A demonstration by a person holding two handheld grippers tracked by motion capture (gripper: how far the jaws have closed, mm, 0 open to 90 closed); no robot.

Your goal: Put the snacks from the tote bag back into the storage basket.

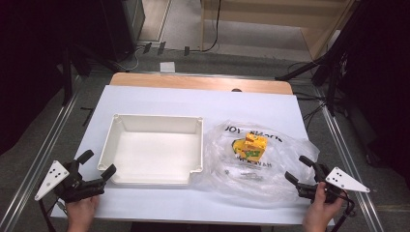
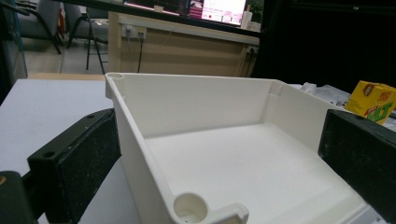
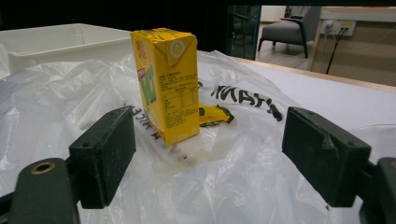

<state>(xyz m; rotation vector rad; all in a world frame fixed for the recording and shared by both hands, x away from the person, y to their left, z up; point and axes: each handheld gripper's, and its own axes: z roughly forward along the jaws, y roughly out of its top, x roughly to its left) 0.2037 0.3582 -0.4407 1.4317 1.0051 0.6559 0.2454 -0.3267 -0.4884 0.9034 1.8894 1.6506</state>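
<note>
A white plastic tray [image 1: 112, 135] [image 2: 135, 121] lies empty on the white table, left of centre. To its right a yellow drink carton [image 1: 252, 146] [image 3: 168, 79] stands upright on a crumpled clear plastic bag [image 1: 280, 179] [image 3: 233, 177] with black lettering. My left gripper [image 1: 97, 164] is open at the tray's near left corner, and that corner sits between its jaws in the left gripper view [image 2: 215, 158] without either pad touching it. My right gripper [image 1: 300, 169] [image 3: 210, 144] is open over the bag's near right edge, nothing between its pads, the carton just beyond them.
A small yellow wrapper [image 3: 215, 115] lies on the bag behind the carton. The table's wooden far edge [image 1: 200, 82] shows beyond the white cover. Metal rails [image 1: 48, 145] run along both sides, with dark stands and cables on the floor.
</note>
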